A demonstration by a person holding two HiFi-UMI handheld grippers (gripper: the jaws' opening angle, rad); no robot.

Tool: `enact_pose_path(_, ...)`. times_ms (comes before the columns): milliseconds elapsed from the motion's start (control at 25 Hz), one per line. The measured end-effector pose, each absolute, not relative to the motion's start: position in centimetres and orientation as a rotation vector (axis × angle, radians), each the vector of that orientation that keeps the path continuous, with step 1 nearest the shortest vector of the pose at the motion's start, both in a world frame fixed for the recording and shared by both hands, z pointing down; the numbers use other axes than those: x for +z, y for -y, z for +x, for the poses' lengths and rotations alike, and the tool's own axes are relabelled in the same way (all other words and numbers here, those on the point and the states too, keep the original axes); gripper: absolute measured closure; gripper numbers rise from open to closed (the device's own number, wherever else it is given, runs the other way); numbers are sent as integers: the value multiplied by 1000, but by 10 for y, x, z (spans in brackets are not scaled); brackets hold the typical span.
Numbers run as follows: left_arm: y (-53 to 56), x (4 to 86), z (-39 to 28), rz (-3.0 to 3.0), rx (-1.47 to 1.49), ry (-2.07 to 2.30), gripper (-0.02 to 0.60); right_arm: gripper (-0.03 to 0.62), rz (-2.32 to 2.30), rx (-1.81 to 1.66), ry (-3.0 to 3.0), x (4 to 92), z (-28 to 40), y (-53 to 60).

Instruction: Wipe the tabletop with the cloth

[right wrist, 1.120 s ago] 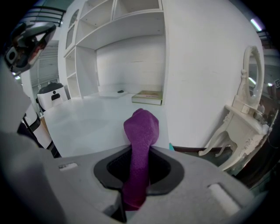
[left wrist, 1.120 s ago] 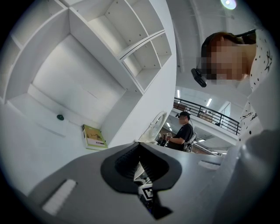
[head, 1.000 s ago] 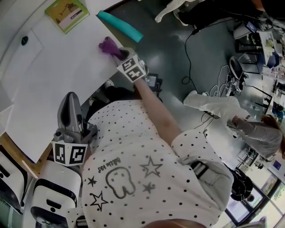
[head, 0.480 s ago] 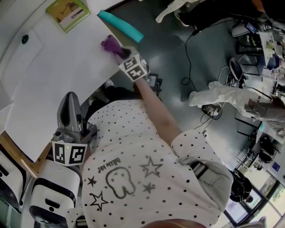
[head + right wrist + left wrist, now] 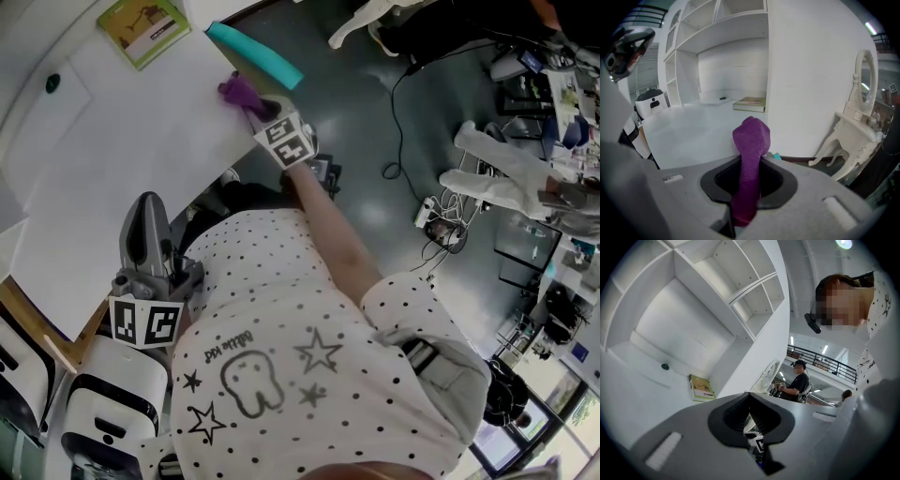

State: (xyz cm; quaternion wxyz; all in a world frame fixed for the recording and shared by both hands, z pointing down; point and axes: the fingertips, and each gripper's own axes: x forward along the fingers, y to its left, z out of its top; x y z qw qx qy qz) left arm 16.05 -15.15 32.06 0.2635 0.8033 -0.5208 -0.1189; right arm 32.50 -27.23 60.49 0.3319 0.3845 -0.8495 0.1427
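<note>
Your right gripper [image 5: 255, 106] clamps the cloth [image 5: 234, 91] at the edge of the table [image 5: 131, 159], upper centre of the head view. Your left gripper [image 5: 146, 211], lower left, is closed and empty.

The left tool [image 5: 750, 395], jaws together, faces white shelves [image 5: 717, 296].

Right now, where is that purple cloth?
In the head view the purple cloth is clamped in the right tool, at the right edge of the white table, just short of a teal object.
</note>
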Motion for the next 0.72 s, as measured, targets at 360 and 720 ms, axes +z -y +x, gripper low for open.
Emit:
enact_pose_path(360,153,321,158,2167,-327,1412,586,523,989,317,2210,605,332,274)
enact_pose_path(720,135,324,128,2124,-342,1471,586,526,965,288,2247,603,328,275)
